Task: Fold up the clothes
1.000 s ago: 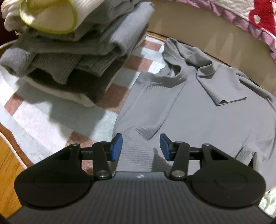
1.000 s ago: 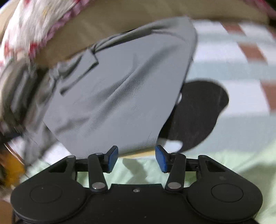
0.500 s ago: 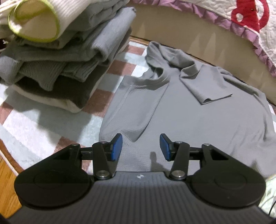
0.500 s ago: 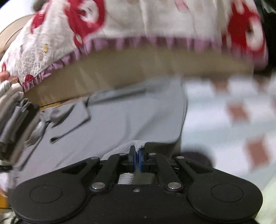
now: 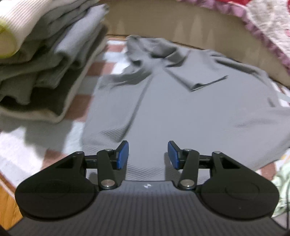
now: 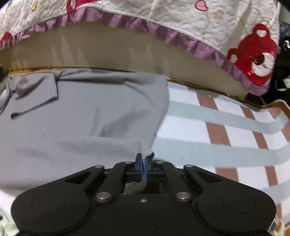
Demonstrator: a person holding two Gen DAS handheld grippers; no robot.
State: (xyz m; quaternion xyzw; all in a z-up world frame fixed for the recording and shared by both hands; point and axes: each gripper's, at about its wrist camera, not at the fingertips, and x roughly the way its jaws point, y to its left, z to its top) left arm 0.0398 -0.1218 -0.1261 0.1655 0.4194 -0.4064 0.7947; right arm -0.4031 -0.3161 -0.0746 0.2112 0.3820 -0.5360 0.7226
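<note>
— What's around me on the floor?

— I see a checked mat (image 6: 226,127) in white, pale green and brick-red squares, running off to the right. Near left, a strip of bare wooden floor (image 5: 7,205) shows past its edge.

— And at the far side?

— A bed: its tan base (image 6: 112,52) runs across the far edge of the mat. Over it hangs a white quilt (image 6: 181,16) with a purple frill and a red bear on the right.

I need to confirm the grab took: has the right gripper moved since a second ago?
Yes. The right gripper has closed on the grey shirt's corner and tipped upward: the quilt's purple ruffle, previously at the frame's top, now sits lower.
</note>
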